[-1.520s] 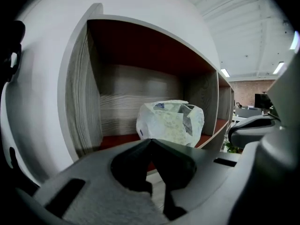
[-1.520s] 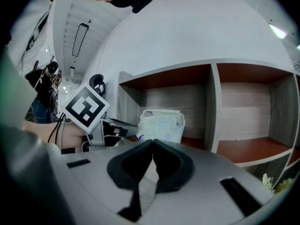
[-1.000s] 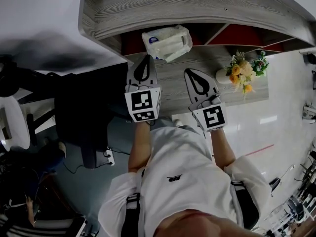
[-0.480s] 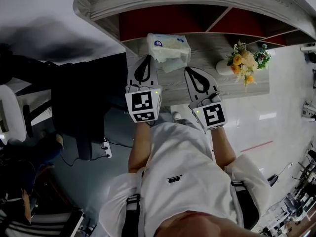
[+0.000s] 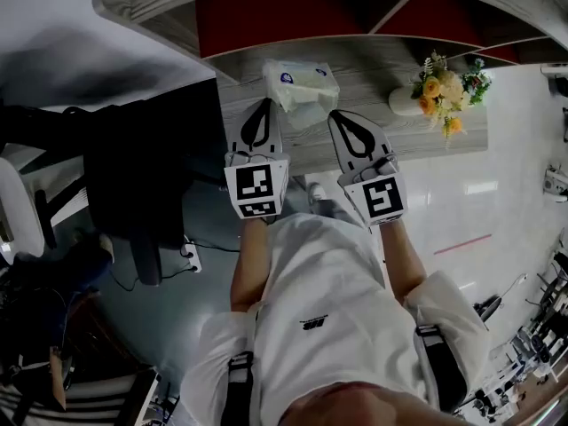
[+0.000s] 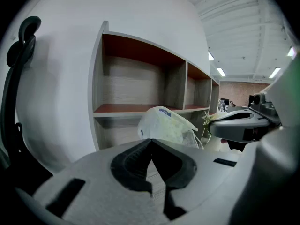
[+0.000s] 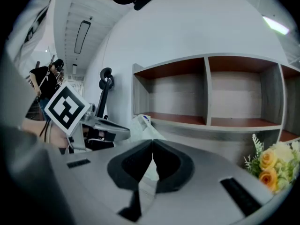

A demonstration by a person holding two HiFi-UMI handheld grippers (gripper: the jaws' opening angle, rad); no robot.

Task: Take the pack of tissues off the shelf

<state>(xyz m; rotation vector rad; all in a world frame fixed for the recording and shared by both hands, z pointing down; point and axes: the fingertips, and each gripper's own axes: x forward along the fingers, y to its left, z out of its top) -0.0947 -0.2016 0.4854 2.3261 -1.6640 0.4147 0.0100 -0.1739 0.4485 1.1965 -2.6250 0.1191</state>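
Note:
The pack of tissues point(image 5: 300, 82), white plastic with a blue label, lies on the grey wooden ledge point(image 5: 373, 87) in front of the shelf's red-backed compartments point(image 5: 284, 20). It sits just beyond and between the tips of both grippers. My left gripper point(image 5: 264, 104) is shut and empty, its tip next to the pack's near left corner. My right gripper point(image 5: 335, 114) is shut and empty too, just right of the pack. The left gripper view shows the pack point(image 6: 166, 125) straight ahead over the shut jaws point(image 6: 151, 139). In the right gripper view the pack point(image 7: 143, 124) is partly hidden behind the jaws point(image 7: 153, 140).
A white vase with yellow and orange flowers point(image 5: 444, 96) stands on the ledge at the right. A black office chair point(image 5: 133, 176) stands left of the person, and a power strip point(image 5: 191, 256) lies on the floor. The compartments point(image 6: 140, 86) hold nothing.
The pack has come from the shelf's opening, where it lay tilted, down onto the ledge nearer the gripper tips. Both grippers stay shut, side by side.

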